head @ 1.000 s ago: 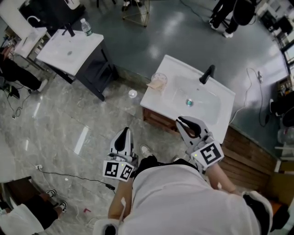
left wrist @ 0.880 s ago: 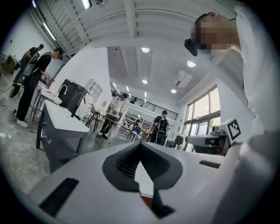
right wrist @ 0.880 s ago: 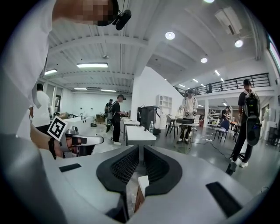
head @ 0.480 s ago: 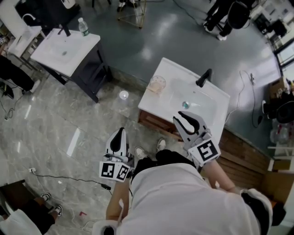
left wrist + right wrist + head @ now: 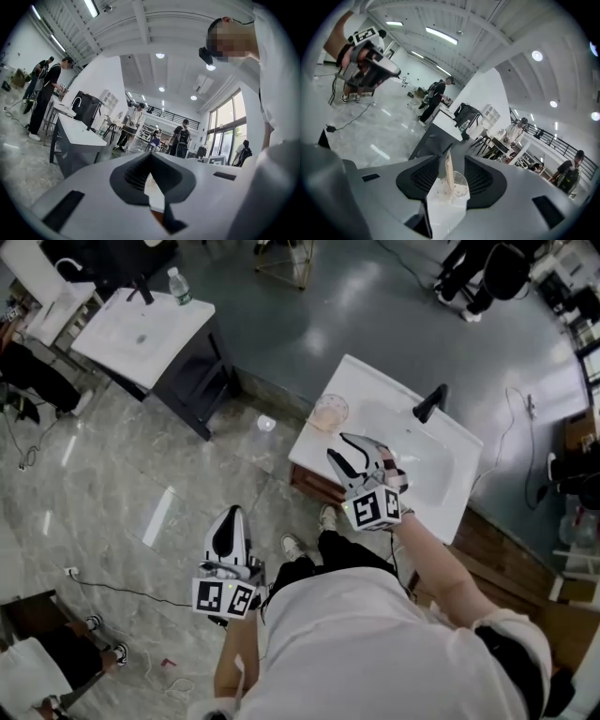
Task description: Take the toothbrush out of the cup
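A clear cup (image 5: 329,412) stands on the near left corner of the white vanity top (image 5: 370,381). In the right gripper view the cup (image 5: 458,187) holds an upright pale toothbrush (image 5: 449,171). My right gripper (image 5: 349,448) hovers over the vanity just short of the cup. Its jaws are opening, and the toothbrush and cup show through the gap of the right gripper (image 5: 451,160), farther ahead and untouched. My left gripper (image 5: 231,517) hangs over the marble floor, well left of the vanity. The left gripper (image 5: 150,157) has its jaws together with nothing between them.
The vanity has a sink basin (image 5: 412,454) and a black faucet (image 5: 428,402) to the right of the cup. A second white vanity (image 5: 141,334) with a bottle (image 5: 178,284) stands at the upper left. A cable (image 5: 122,589) lies on the floor. People stand in the background.
My right gripper has swung left and down toward the cup, rolled at the wrist, and its jaws have spread apart. The left gripper has shifted only slightly.
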`<state>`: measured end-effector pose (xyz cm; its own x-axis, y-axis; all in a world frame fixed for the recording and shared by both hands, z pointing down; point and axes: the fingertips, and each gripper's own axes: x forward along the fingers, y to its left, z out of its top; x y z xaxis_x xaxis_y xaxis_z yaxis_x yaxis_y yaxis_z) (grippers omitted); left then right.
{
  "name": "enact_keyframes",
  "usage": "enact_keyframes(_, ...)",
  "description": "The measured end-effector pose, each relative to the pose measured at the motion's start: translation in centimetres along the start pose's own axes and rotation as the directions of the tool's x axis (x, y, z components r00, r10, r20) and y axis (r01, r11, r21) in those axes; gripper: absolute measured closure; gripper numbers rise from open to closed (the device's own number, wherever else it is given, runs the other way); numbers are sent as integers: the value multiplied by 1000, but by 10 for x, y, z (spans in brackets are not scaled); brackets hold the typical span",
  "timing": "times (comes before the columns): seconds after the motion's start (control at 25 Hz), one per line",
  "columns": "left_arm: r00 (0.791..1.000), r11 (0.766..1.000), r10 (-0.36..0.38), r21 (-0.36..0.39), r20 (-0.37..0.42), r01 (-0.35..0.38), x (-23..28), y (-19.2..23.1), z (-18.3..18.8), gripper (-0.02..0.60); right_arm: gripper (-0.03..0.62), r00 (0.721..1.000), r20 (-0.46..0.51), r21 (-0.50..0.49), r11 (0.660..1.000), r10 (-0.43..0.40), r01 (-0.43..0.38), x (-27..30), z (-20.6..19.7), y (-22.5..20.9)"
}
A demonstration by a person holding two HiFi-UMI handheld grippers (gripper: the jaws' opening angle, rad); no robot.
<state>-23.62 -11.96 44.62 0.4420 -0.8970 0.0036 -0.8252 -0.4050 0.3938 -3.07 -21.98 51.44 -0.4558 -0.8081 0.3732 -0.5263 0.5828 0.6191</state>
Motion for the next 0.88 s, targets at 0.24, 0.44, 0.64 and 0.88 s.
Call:
enact_keyframes(0.24,997,997,76,3,-29,-76,-9,15,-2,580,410,998,-56,-27,1000,-2,1,53,-35,5)
enact_keyframes(0.44,992,994,110,-4,-56,-110,-13,19,-11,580,407,997,-70,-23,1000,-7,5,81,-44,6)
enact_keyframes(0.64,989,991,133,26,-68,-131,-14,22,-10,580,493,998,-56,-34,999,-32,30,97,-42,2)
enact_keyframes(0.88,985,989,145,13,-89,-144,-16,26,-19,580,497,997,-8,44,996,-75,76,90,-28,-14)
